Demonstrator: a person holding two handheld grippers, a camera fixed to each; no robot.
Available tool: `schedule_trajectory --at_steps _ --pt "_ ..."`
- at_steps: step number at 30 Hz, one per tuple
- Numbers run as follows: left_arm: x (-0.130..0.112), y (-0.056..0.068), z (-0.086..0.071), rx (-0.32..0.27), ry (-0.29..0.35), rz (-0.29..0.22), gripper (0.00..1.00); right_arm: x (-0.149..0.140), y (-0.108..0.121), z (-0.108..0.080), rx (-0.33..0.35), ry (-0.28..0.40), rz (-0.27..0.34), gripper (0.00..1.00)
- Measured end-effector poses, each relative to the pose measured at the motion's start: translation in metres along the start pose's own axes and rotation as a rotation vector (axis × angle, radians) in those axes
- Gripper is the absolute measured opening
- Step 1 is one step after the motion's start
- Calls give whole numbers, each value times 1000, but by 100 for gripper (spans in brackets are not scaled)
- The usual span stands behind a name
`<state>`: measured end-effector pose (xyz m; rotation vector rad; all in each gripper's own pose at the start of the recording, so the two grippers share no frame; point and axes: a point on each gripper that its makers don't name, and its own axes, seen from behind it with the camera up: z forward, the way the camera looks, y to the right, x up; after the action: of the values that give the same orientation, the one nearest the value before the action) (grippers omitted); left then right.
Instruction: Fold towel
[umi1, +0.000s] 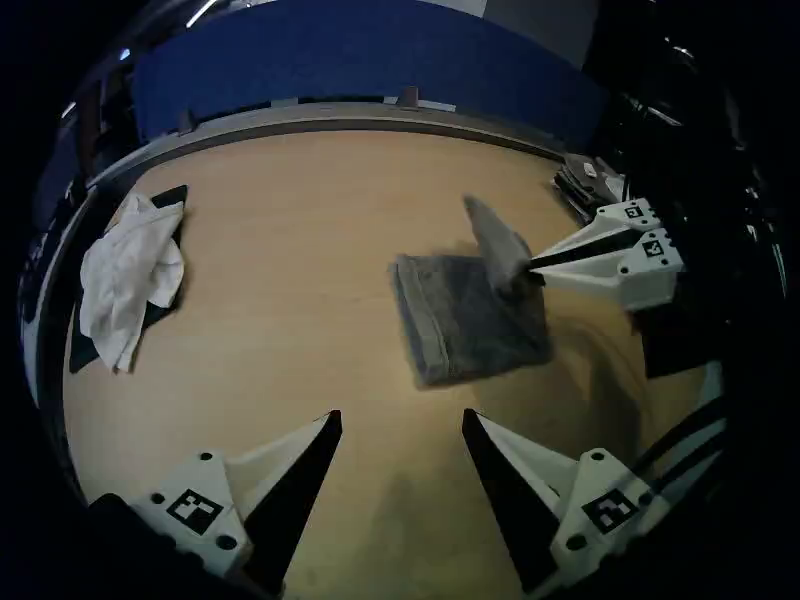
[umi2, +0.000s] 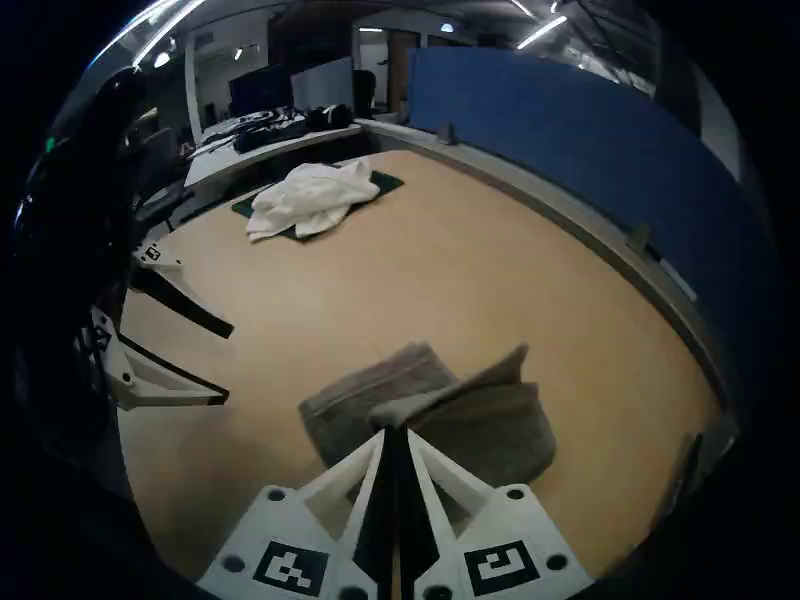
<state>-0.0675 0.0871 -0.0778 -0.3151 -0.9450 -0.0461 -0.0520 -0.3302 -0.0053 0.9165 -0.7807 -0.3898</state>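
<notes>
Towel (umi1: 470, 320), grey and partly folded, lies on the table (umi1: 300, 250); we pinch its raised flap in our right gripper (umi2: 397, 432), probably to carry it across for another fold, while our left gripper (umi1: 400, 415) hangs spread nearby, holding nothing.

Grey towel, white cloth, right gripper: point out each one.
grey towel (umi1: 470, 325): left gripper view, flat folded part.
white cloth (umi1: 130, 270): left gripper view, middle of the heap.
right gripper (umi1: 532, 266): left gripper view, between fingertips pinching the towel's raised corner.
</notes>
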Motion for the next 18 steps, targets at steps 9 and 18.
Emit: schedule_trajectory --at_steps 9,18 --pt "-4 -2 1 5 4 -10 90 -32 -54 39 82 -60 13 1" --pt "-4 -3 0 3 6 -10 90 -38 -55 43 87 -67 46 1"
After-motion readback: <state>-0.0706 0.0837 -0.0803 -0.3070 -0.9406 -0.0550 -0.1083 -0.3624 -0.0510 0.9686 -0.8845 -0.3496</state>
